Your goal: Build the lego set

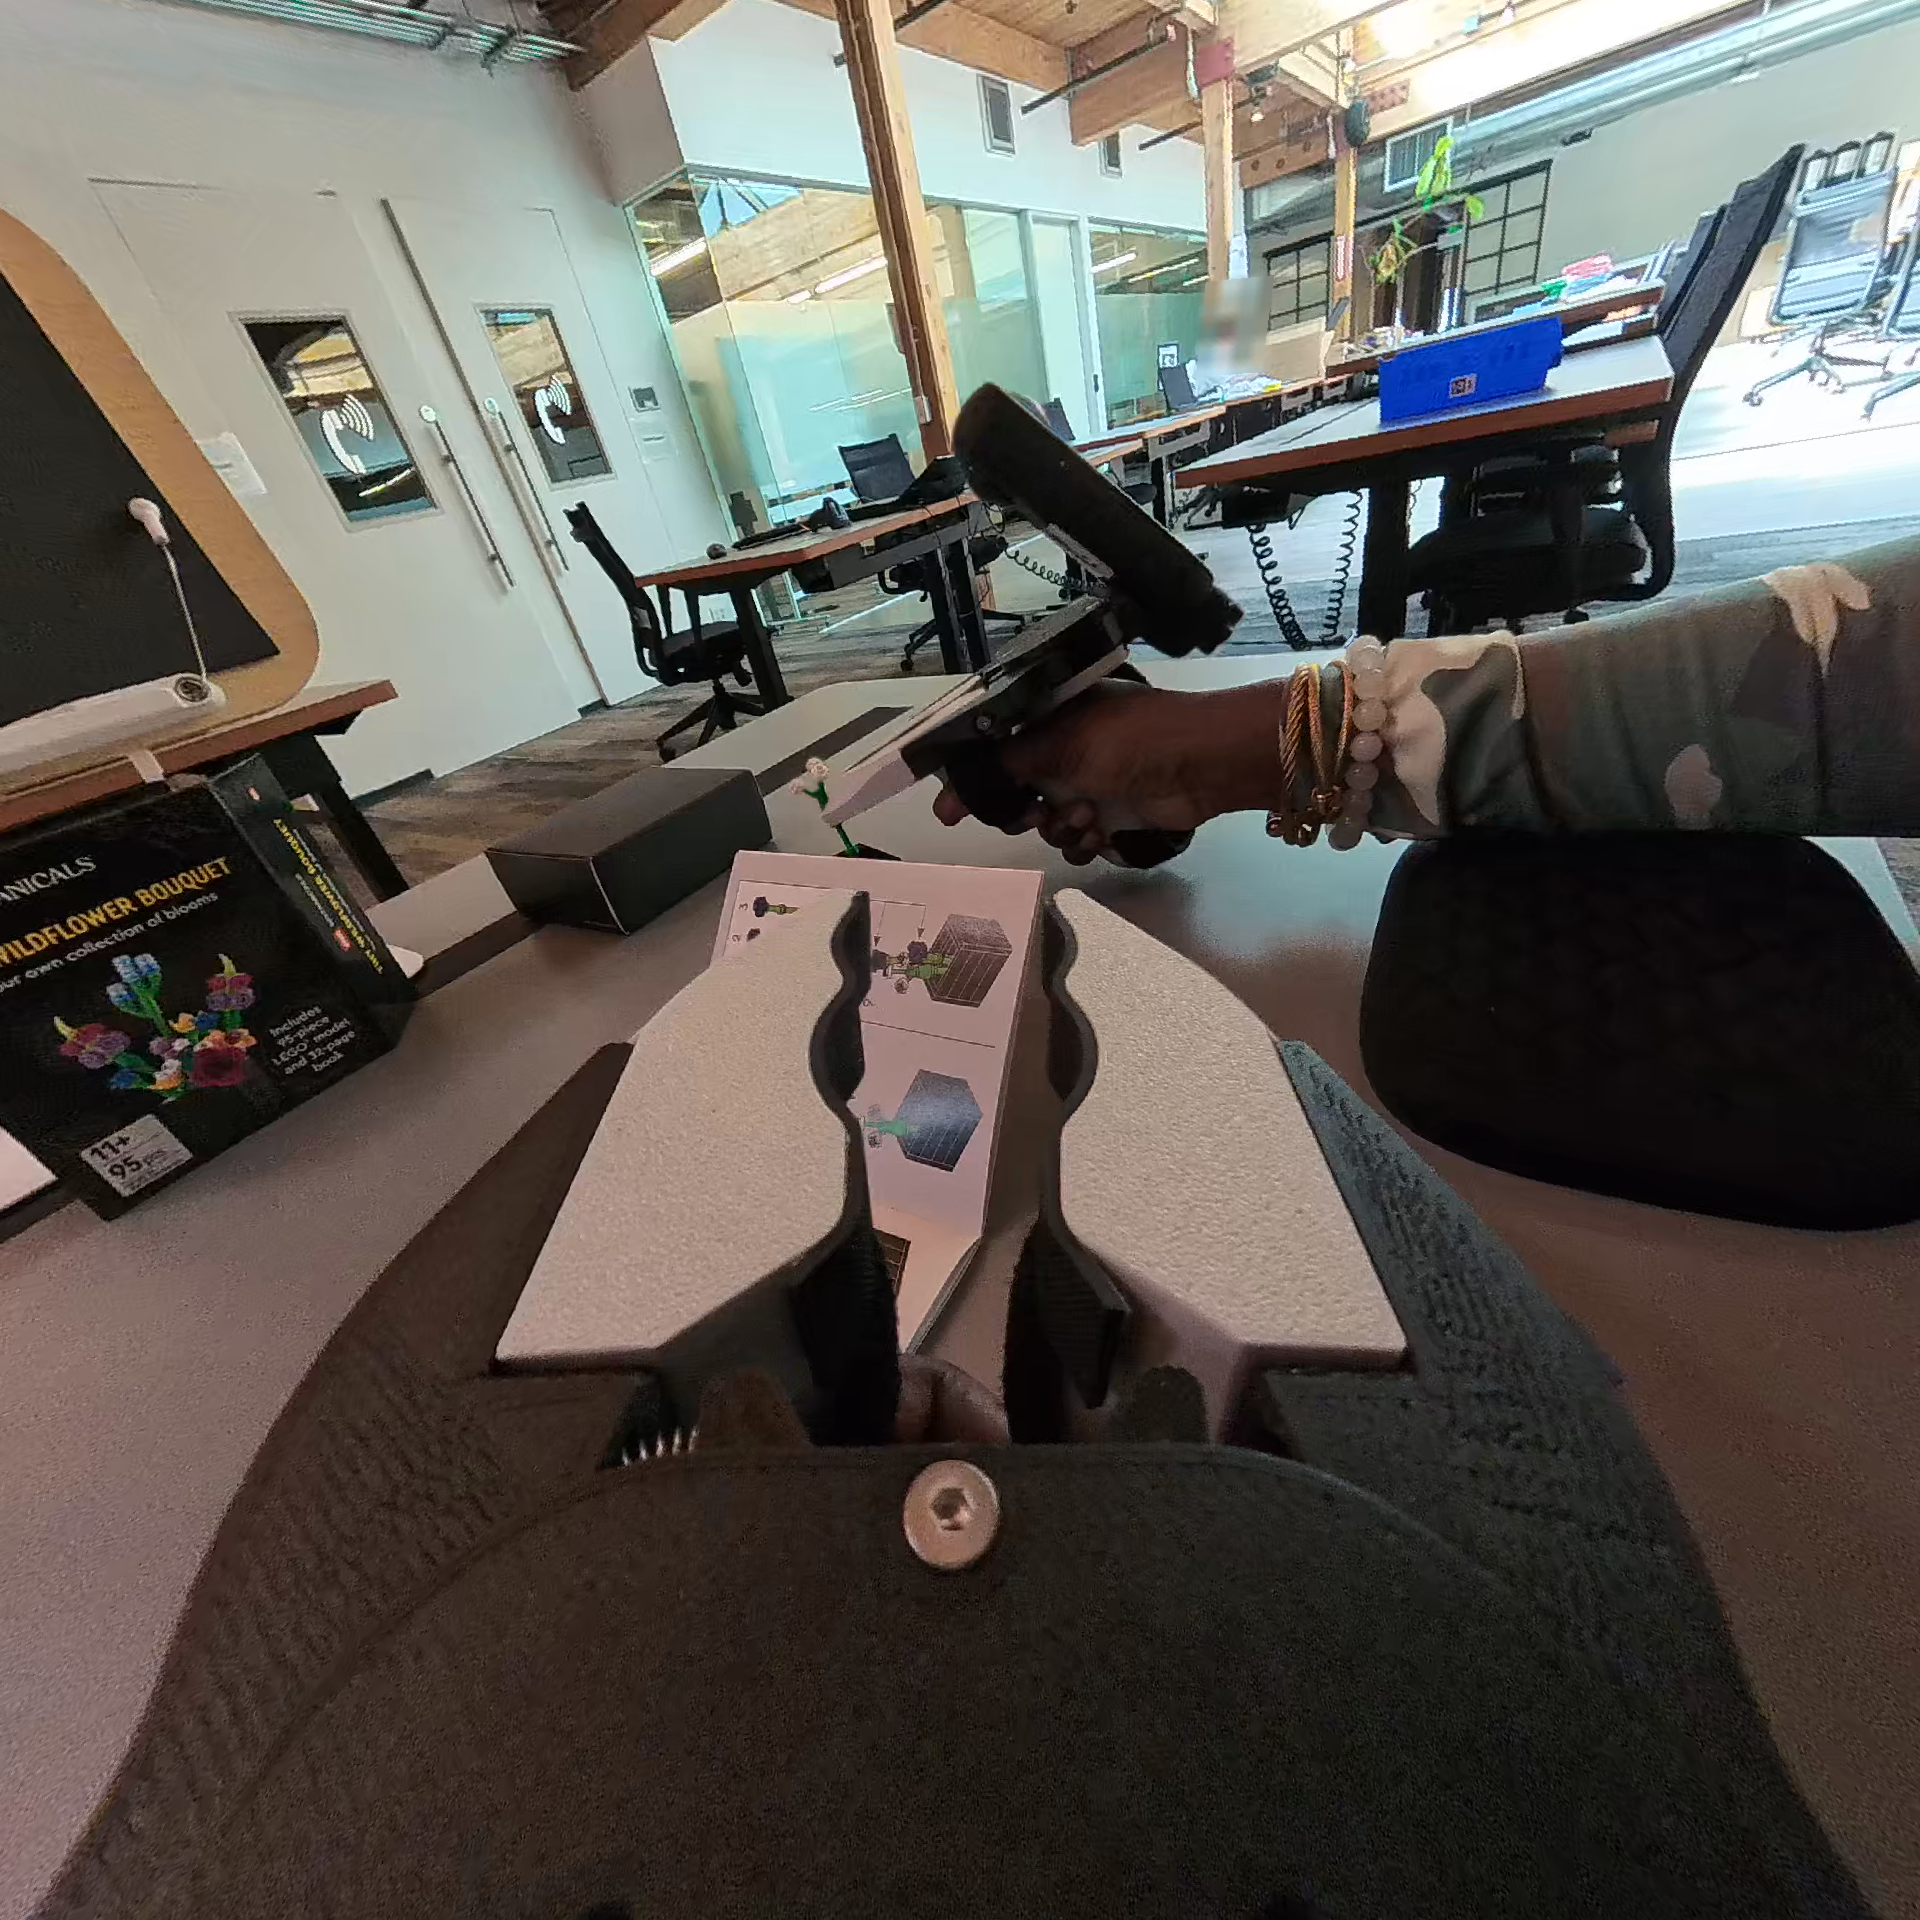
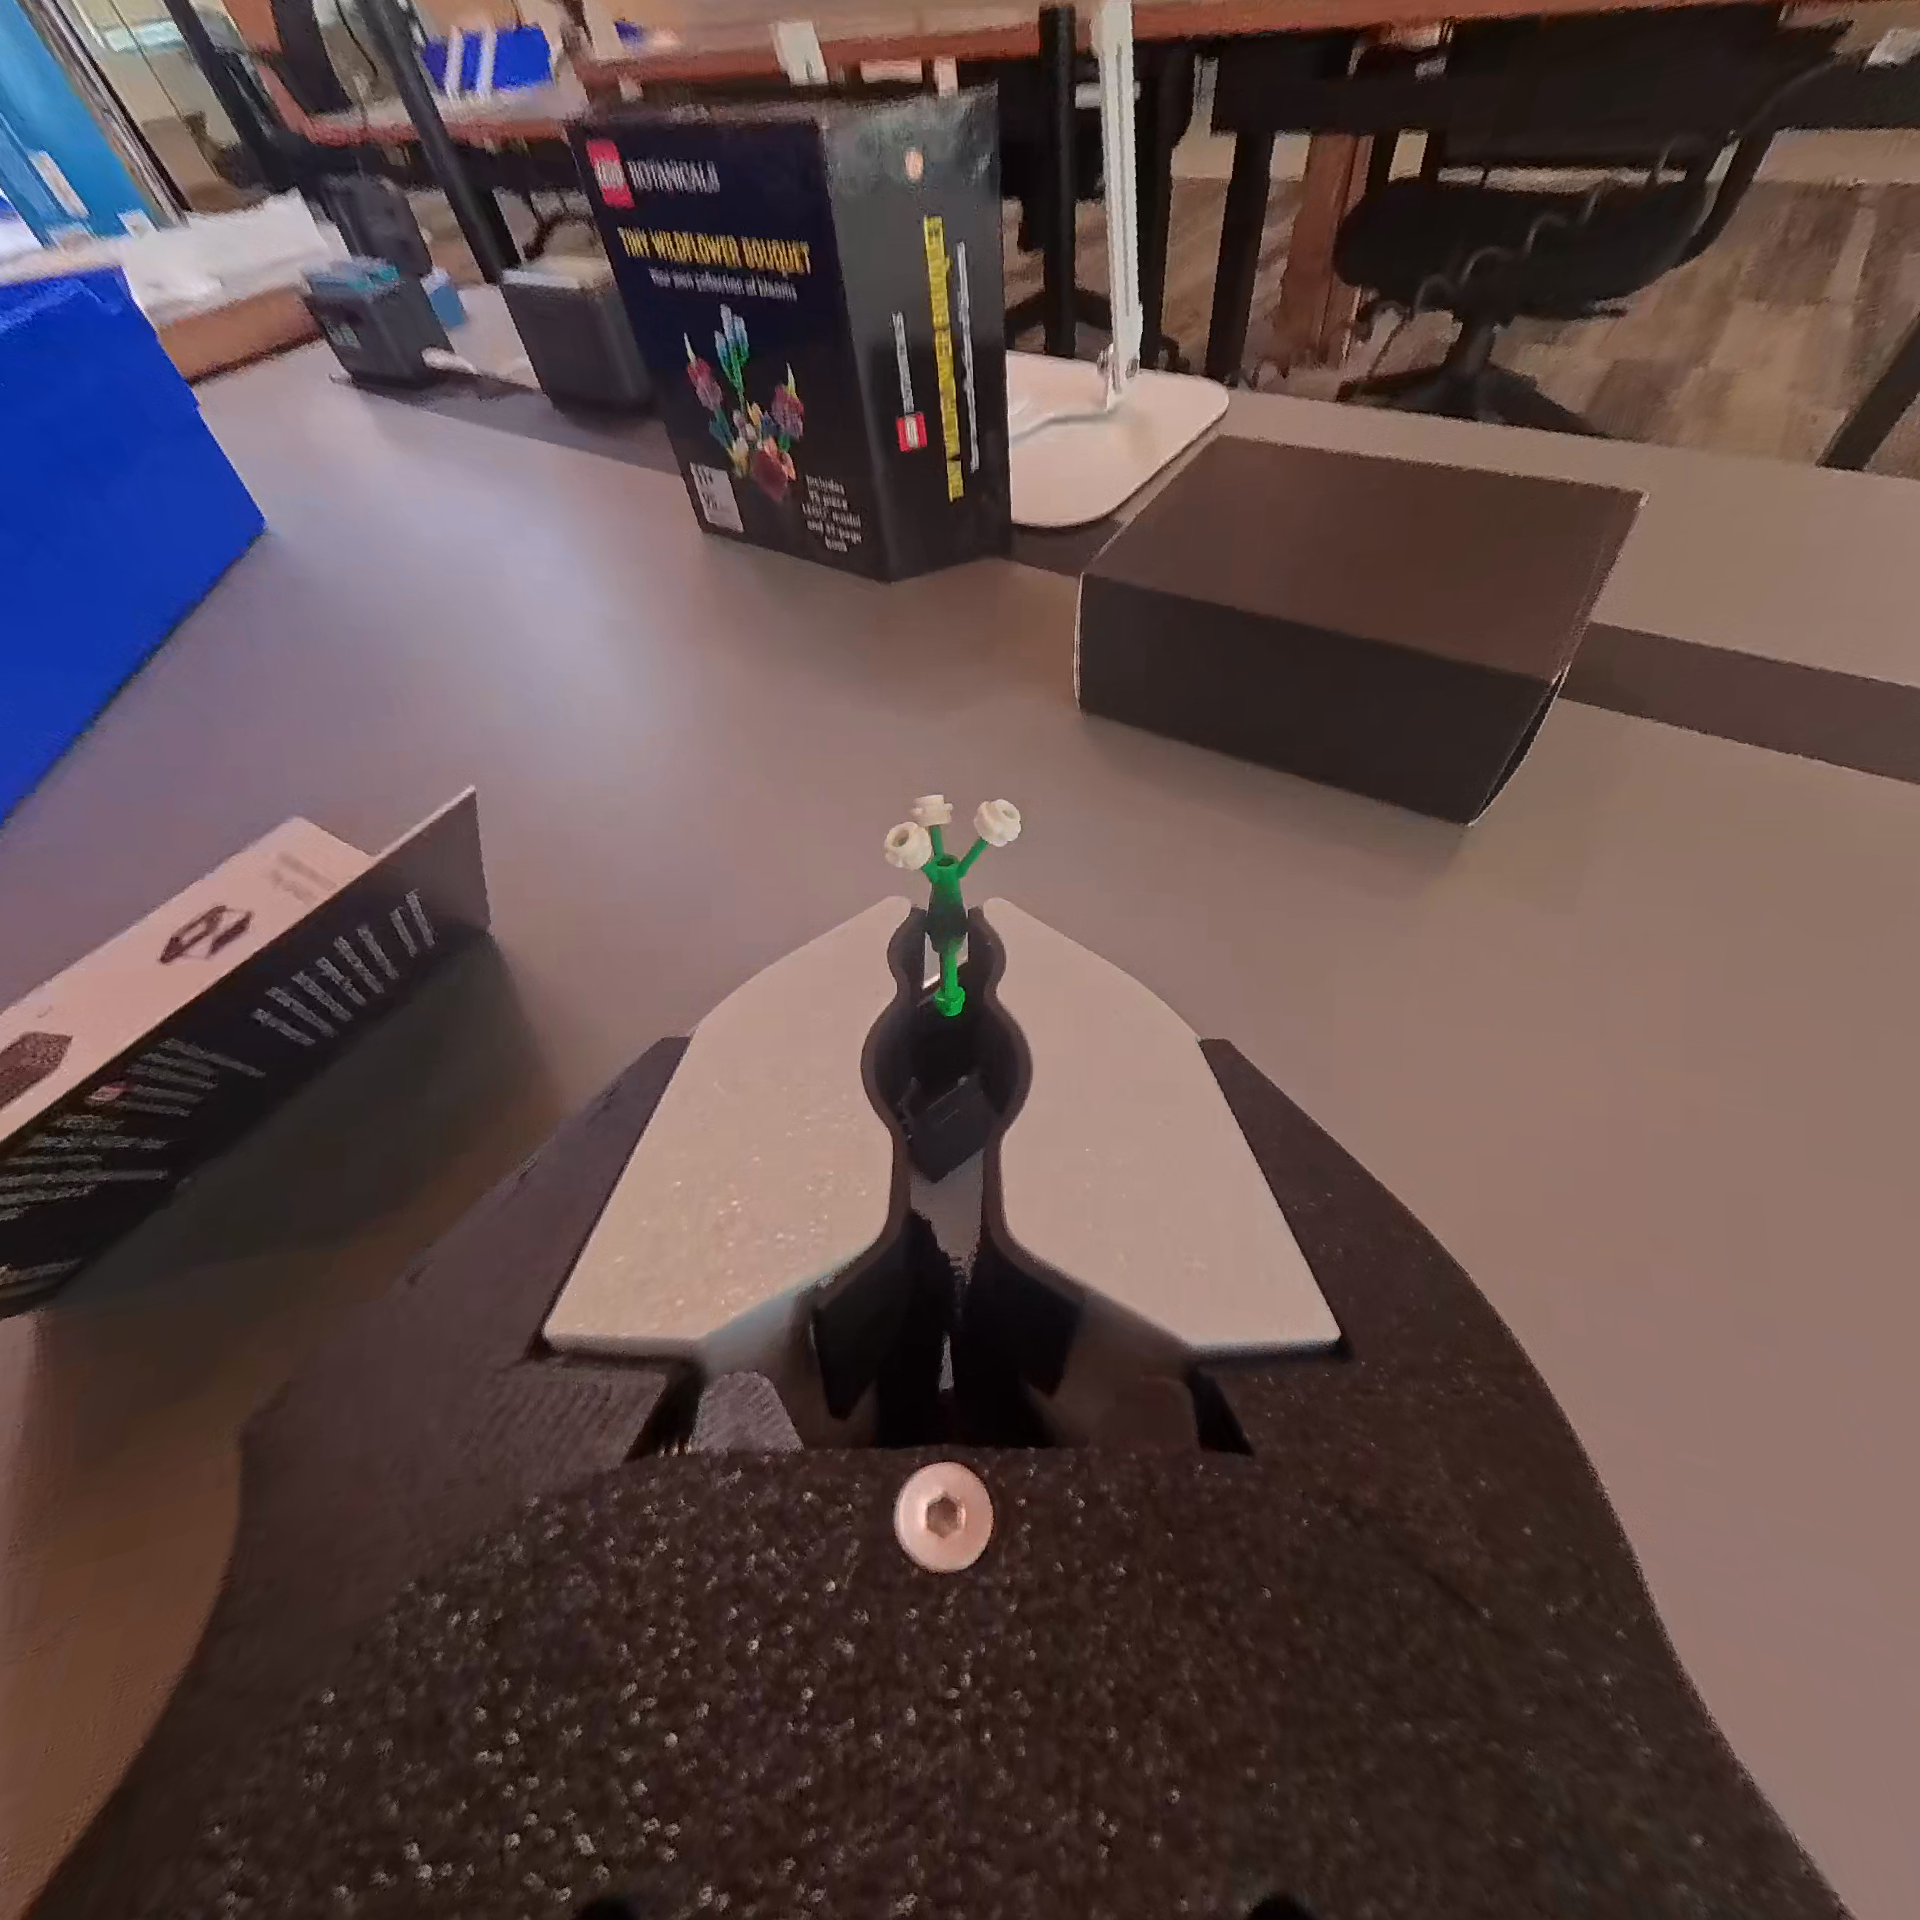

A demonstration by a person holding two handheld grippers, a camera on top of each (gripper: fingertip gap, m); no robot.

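Right gripper (image 2: 951, 925): clenched on the green stem of a small lego flower (image 2: 948, 862), low centre of the right wrist view. Three white blossoms fan out above the grey fingertips; the stem runs down between them to a black piece in the gap behind.
Right gripper seen from the left wrist view (image 1: 847, 795): centre of the frame, held by a hand (image 1: 1101, 774) with beaded and gold bracelets and a camouflage-patterned sleeve. The flower (image 1: 816, 779) shows at its tip, small, just above the counter.
Left gripper (image 1: 951, 914): released, its two grey fingers apart and holding nothing, filling the lower centre of the left wrist view.
Instruction booklet (image 1: 935, 1049): white, open, lying flat on the counter and visible through the gap between the left gripper's fingers. In the right wrist view it lies at the left edge (image 2: 208, 997).
Lego box (image 2: 821, 332): black with a flower picture, standing upright at upper centre of the right wrist view; at the left edge of the left wrist view (image 1: 197, 987).
Black carton (image 2: 1340, 623): plain, lying closed on the counter, right of the lego box and well apart from the flower.
Blue bin (image 2: 94, 520): left edge of the right wrist view.
Counter (image 2: 1455, 1039): grey, smooth.
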